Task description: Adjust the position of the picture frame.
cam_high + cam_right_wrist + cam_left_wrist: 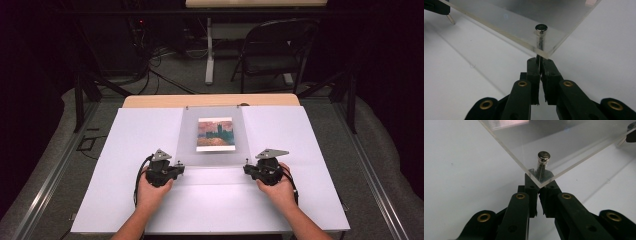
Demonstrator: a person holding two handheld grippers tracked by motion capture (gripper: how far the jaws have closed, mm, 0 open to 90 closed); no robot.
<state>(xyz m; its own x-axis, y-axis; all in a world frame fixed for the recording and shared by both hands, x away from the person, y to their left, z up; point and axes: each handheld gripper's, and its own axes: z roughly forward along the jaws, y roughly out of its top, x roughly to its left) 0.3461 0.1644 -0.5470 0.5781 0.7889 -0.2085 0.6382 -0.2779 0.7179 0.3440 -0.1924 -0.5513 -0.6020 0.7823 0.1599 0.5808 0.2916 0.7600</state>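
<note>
From the high view I see my two hands at the near edge of a clear plastic sheet [212,135], which lies in the middle of the white board [125,150] on the table. My left gripper [176,170] is at the near left corner of the sheet and my right gripper [248,170] is at the near right corner. Under the sheet lies a small picture [215,134] of reddish and green colours, near the far half of it (the sheet covers it completely). Behind the table stand a dark folding chair [272,50] and some cables on the floor.

The left gripper view shows what the high view is too small to tell: my jaws are pressed together on a thin metal pin that stands under the sheet corner [539,183], and the pin's round silver cap [544,155] sits on top of the sheet just behind that corner.

In the right gripper view it is the same. My jaws are closed on the thin pin below the other corner [546,53], and a dark round cap [541,27] rests on top of the sheet. Here the near edge of the sheet stands above the white board, not touching it. Far off at the upper left I see the other gripper with its pin [450,18].
</note>
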